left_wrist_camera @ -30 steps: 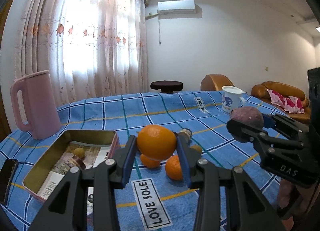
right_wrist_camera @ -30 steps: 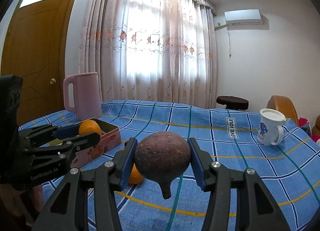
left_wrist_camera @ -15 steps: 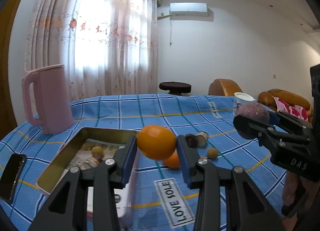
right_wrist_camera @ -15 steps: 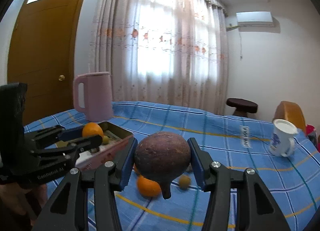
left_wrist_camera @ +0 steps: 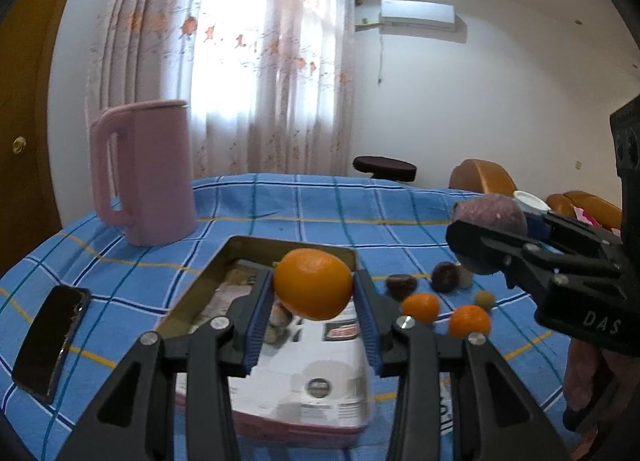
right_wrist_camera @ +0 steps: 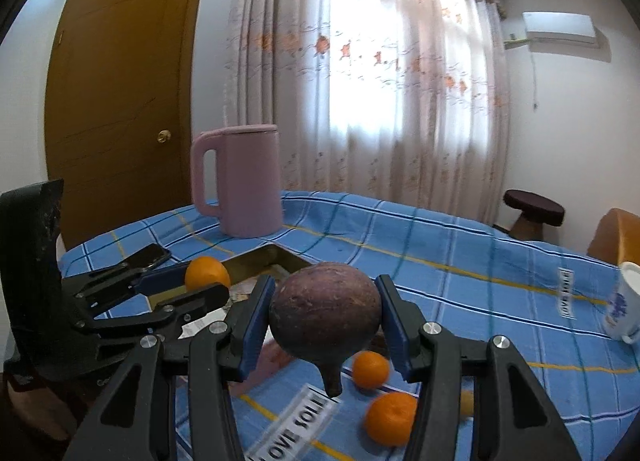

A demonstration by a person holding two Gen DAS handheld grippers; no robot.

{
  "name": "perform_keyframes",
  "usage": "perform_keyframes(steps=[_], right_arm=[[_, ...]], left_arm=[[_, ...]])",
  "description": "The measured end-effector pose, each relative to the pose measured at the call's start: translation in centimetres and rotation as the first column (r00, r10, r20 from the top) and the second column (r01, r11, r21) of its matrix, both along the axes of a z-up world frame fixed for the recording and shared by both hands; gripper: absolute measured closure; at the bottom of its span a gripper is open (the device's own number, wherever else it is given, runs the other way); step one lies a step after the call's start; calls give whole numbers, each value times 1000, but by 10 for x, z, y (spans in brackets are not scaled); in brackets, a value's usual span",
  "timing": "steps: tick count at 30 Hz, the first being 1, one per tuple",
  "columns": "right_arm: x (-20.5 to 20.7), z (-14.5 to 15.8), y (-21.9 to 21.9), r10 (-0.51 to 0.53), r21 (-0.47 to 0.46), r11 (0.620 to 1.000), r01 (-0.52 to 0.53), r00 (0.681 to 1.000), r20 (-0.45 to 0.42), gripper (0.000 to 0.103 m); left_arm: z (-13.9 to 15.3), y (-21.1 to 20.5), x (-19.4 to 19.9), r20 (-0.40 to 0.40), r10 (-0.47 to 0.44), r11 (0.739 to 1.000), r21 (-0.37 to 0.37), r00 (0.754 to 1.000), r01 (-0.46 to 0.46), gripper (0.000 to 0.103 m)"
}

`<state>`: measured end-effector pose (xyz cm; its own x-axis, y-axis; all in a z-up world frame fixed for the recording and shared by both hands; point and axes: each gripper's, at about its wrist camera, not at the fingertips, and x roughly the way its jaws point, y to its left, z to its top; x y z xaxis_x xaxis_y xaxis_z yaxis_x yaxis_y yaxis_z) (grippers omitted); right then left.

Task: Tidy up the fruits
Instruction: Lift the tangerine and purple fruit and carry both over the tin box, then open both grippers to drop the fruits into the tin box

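Gripping an orange (left_wrist_camera: 313, 284) in left tool (left_wrist_camera: 313, 303), over tin (left_wrist_camera: 208, 279). Clamping purple fruit (right_wrist_camera: 325, 312) in right tool (right_wrist_camera: 326, 323). Leaving small oranges (left_wrist_camera: 421, 307) loose on bed (left_wrist_camera: 280, 205), at four o'clock.

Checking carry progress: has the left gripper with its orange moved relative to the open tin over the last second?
Yes. The left gripper with the orange has shifted left, from above the loose oranges to over the tin.

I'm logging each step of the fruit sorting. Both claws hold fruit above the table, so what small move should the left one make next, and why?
Probably lower the left claw a little and open it: its orange already hangs over the open tin box, while the right claw, gripping the purple fruit, is beside the box.
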<state>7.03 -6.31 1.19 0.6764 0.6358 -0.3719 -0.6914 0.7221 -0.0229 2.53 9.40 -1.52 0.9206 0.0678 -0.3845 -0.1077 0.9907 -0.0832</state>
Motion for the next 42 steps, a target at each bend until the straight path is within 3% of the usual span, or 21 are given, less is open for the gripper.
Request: perform_keyframes(steps=[10,21,24,29,31,33,35,39,42], right_arm=[[15,-14,51,89,-31,995,-92,992,-92,50],[18,-47,93,139,-144,976,-164,975,-173,50],[19,-54,99,138,-178,969,-174,970,-198,50],[20,-63,106,154,-207,957,-203,961,-231,50],[20,-63,105,162,-193,958,-211,957,-239,49],[18,-61,102,145,-197,962,-191,964,-224,45],[17,-56,93,134,-182,968,-173,969,-208,43],[16,-37,49,102,-97,988,-123,975,-195,43],[18,-30,12,22,-95,995,-39,986,-167,43]], left_arm=[[-7,47,4,-67,97,995,-25,993,-99,61],[-21,64,17,-147,77,994,-67,986,-88,61],[-24,72,19,-165,66,990,-110,984,-85,61],[-23,70,18,-169,84,991,-89,982,-100,60],[-23,69,18,-167,87,992,-79,982,-101,56],[-21,68,15,-150,103,991,-70,983,-114,34],[-17,67,9,-126,126,988,-74,984,-136,21],[-10,61,3,-95,113,989,-86,989,-121,18],[-5,46,1,-75,88,993,-71,993,-94,13]])
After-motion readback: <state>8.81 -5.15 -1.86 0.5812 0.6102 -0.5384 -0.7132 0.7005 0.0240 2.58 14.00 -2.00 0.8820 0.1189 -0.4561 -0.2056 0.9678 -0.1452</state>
